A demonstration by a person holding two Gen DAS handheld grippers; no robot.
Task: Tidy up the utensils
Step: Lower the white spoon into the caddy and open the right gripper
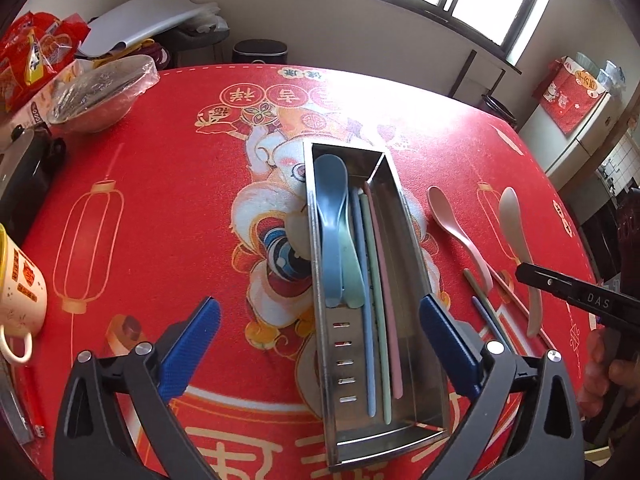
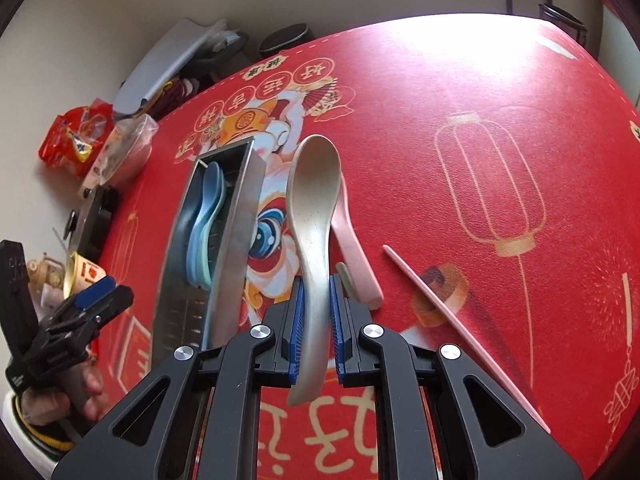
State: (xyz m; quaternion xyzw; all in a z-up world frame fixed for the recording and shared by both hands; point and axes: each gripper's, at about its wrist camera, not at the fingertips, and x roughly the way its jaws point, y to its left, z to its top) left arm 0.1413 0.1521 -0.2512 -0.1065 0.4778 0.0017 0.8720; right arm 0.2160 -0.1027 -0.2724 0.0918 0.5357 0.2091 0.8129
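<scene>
A steel utensil holder (image 1: 416,236) lies on the red tablecloth, holding a blue spoon (image 1: 330,216), a green spoon and blue, green and pink chopsticks (image 1: 384,280). My left gripper (image 1: 320,320) is open, with one finger on each side of the holder's near end. My right gripper (image 2: 317,304) is shut on the handle of a beige spoon (image 2: 314,200), bowl pointing away, right of the holder (image 2: 236,232). A pink spoon (image 2: 352,240) and a pink chopstick (image 2: 440,312) lie on the cloth to its right. The beige spoon also shows in the left wrist view (image 1: 516,232).
A foil-covered bowl (image 1: 100,92), red snack bags (image 1: 36,52) and a dark box (image 1: 24,172) stand at the table's far left. A yellow-rimmed mug (image 1: 16,288) sits near left. More chopsticks (image 1: 486,308) lie right of the holder.
</scene>
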